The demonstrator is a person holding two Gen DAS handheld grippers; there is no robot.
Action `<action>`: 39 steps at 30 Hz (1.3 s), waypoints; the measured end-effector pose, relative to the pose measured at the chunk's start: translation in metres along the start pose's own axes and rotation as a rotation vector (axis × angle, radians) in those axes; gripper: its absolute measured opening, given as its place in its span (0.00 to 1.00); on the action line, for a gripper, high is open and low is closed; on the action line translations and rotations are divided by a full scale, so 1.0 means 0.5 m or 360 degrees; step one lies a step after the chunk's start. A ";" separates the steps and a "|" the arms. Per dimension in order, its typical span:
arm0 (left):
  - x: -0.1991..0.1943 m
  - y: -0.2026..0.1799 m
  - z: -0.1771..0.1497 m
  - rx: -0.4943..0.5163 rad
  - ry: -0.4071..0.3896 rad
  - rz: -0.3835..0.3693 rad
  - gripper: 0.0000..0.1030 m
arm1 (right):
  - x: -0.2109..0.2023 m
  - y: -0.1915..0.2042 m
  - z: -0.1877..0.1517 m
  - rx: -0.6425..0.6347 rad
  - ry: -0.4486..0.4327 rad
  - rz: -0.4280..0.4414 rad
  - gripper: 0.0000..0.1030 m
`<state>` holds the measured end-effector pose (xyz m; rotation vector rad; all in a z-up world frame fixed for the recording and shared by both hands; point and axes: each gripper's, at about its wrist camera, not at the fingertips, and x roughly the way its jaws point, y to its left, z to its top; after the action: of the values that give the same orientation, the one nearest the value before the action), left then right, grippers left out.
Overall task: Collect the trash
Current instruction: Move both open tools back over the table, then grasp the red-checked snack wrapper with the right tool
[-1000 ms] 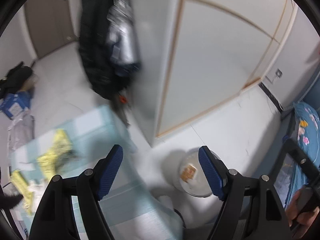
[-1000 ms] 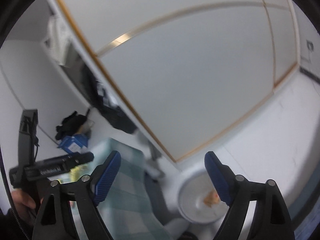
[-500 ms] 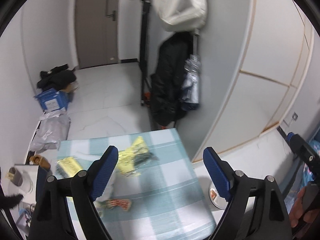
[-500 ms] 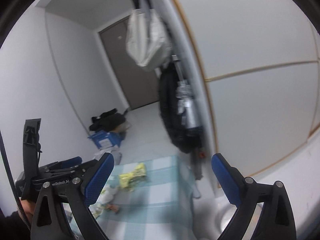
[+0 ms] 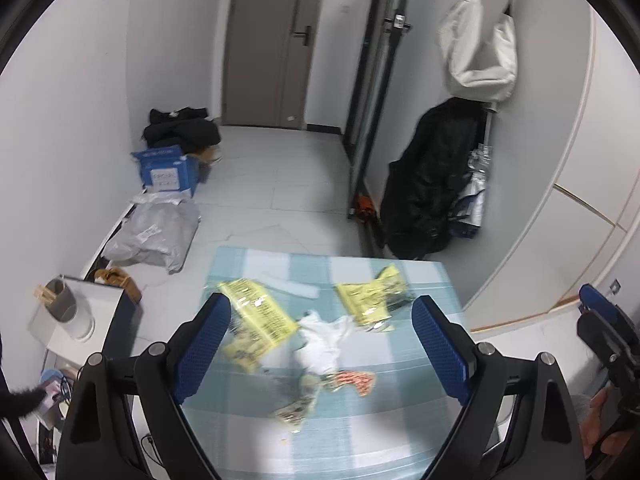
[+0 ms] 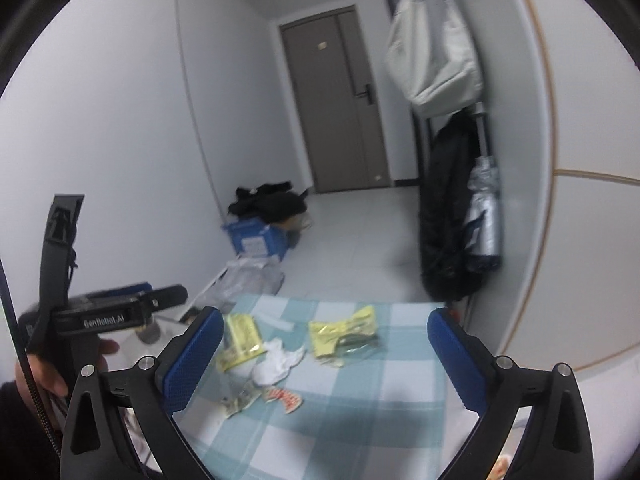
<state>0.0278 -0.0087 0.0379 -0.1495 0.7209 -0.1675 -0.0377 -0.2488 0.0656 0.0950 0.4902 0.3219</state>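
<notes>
Several pieces of trash lie scattered on the table (image 5: 420, 432), which is covered with a blue-and-white checked cloth: a yellow wrapper (image 5: 256, 320) toward the left, a second yellow wrapper (image 5: 372, 296) toward the right, a crumpled white tissue (image 5: 324, 340) between them, a red-patterned wrapper (image 5: 354, 380) nearer the cameras, a small printed wrapper (image 5: 298, 402) beside it, and a white paper strip (image 5: 292, 288) at the far side. The step in hand appears to be the approach, with no item yet grasped. The left tongs (image 5: 320, 356) are wide and their jaws are opening, with nothing pressed between the pads; seen along them, the tissue and the red-patterned wrapper fall between the two fingers, on the table beyond the tips. The right tongs (image 6: 322, 356) are likewise wide and opening, also empty; in the right wrist view the tissue (image 6: 278, 362) and second yellow wrapper (image 6: 340, 334) lie ahead between the fingers. The left tongs also show at the left edge of that view, held in a hand (image 6: 40, 376). The next move probably calls for choosing one item, lowering one pair of tongs over it until the pads straddle it, then closing. Flat wrappers are likely to slip unless a raised edge is pinched.
</notes>
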 end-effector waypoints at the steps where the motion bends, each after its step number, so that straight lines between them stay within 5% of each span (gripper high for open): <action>1: 0.003 0.012 -0.005 -0.0019 0.0009 -0.0008 0.88 | 0.007 0.008 -0.005 -0.0009 0.0013 0.0005 1.00; 10: 0.035 0.107 -0.052 -0.0135 0.0103 -0.0010 0.89 | 0.131 0.062 -0.072 -0.0060 0.0292 0.0056 1.00; 25: 0.097 0.199 -0.106 -0.0274 0.0447 -0.0083 0.89 | 0.334 0.092 -0.192 -0.0153 0.0793 0.0096 0.99; 31: 0.106 0.220 -0.114 -0.0328 0.0504 -0.0088 0.89 | 0.381 0.102 -0.221 -0.0197 0.0860 0.0090 0.96; 39: 0.123 0.232 -0.107 -0.0322 0.0513 -0.0060 0.89 | 0.421 0.113 -0.245 -0.0222 0.0942 0.0083 0.78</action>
<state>0.0492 0.0877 -0.0639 -0.3341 1.0571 -0.1560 0.0636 -0.1251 -0.1266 -0.1292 1.0497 0.4354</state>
